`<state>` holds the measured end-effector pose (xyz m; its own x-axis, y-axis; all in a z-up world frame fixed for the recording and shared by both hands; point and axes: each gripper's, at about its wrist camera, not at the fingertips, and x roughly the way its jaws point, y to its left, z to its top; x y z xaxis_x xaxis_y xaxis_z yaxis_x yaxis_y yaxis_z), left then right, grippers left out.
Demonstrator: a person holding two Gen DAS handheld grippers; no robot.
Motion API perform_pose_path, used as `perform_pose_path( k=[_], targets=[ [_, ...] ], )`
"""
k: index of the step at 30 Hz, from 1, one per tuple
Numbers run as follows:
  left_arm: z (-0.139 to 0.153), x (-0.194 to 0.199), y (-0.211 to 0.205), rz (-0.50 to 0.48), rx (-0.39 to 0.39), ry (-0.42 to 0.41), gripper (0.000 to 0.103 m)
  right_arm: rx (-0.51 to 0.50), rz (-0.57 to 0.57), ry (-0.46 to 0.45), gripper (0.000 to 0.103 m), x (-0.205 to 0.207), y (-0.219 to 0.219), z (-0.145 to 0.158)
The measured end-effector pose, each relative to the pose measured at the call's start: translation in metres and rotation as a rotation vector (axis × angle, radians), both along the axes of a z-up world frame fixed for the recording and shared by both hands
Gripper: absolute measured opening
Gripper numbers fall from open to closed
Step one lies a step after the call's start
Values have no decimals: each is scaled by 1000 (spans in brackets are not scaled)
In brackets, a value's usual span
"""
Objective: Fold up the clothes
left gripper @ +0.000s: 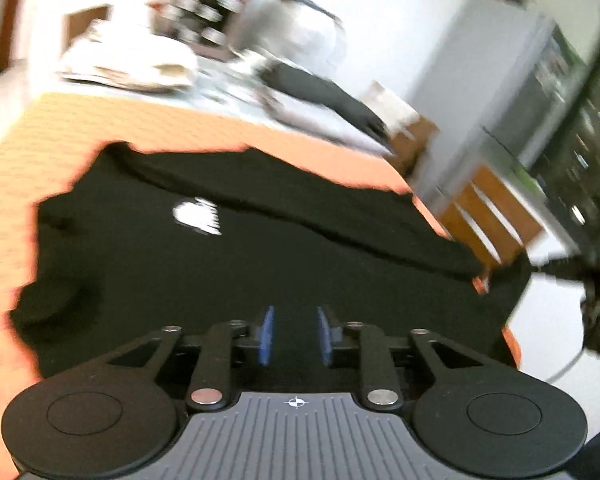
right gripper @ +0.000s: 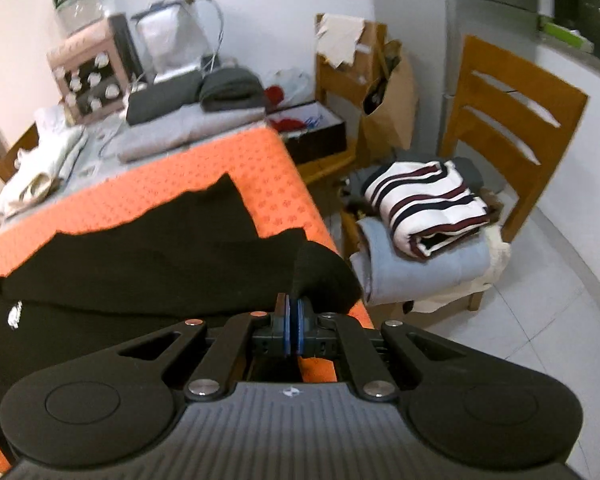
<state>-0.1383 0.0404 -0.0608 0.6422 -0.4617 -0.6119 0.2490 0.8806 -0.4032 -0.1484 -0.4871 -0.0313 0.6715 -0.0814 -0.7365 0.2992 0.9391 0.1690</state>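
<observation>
Across the orange patterned table cover (right gripper: 204, 192) lies the black garment (right gripper: 148, 264), spread over most of the near end, with a small white logo (right gripper: 15, 314) on its chest and one straight-edged flap reaching toward the far side. Behind it, on the grey part of the surface, sit folded grey clothes (right gripper: 188, 120), a dark folded piece (right gripper: 162, 100) and a rolled dark item (right gripper: 230, 90), with a pale crumpled garment (right gripper: 40, 168) at the left edge. To the right stands a wooden chair (right gripper: 516, 120) carrying a stack — a folded blue-grey garment (right gripper: 428, 268) under a folded top with white, maroon and dark stripes (right gripper: 428, 208). A brown paper bag (right gripper: 392, 96) leans against the wall near a second chair. The right gripper (right gripper: 294, 326) has its blue pads (right gripper: 287, 328) pressed together on a raised fold of the black garment at the table's right edge, the cloth rising in a hump just ahead of the pads. The left gripper (left gripper: 294, 336), seen in a motion-blurred view, hovers above the black garment — its blue pads (left gripper: 267, 336) stand narrowly apart with only dark cloth visible in the gap below, nothing pinched.
</observation>
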Motion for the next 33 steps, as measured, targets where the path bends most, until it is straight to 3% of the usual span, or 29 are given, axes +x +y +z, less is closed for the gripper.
perform_pose_path(
  k=[2,7,10,12,14,17,20,27,33],
  targets=[
    [5,-10,20,95,12,6,40,4,23,3,5,10,0,-4],
    [4,-31,54,272,26,46,43,-4,69,-86,5,17,5,19],
    [1,-35,59,307,26,65,49,-47,78,-158,5,15,8,34],
    [-1,-33,56,300,42,69,51,-64,77,-125,6,20,6,28],
    [-1,-32,52,282,56,68,52,-87,69,-56,8,25,5,14],
    [1,-31,46,239,89,54,56,-125,43,37,25,21,6,-6],
    [7,-26,47,161,118,37,57,-112,37,52,44,5,13,-16],
    [7,-5,59,-90,151,29,57,1,100,8,49,-45,87,-21],
    [-2,22,66,-250,105,52,61,96,149,-38,54,-89,159,-23]
  ],
)
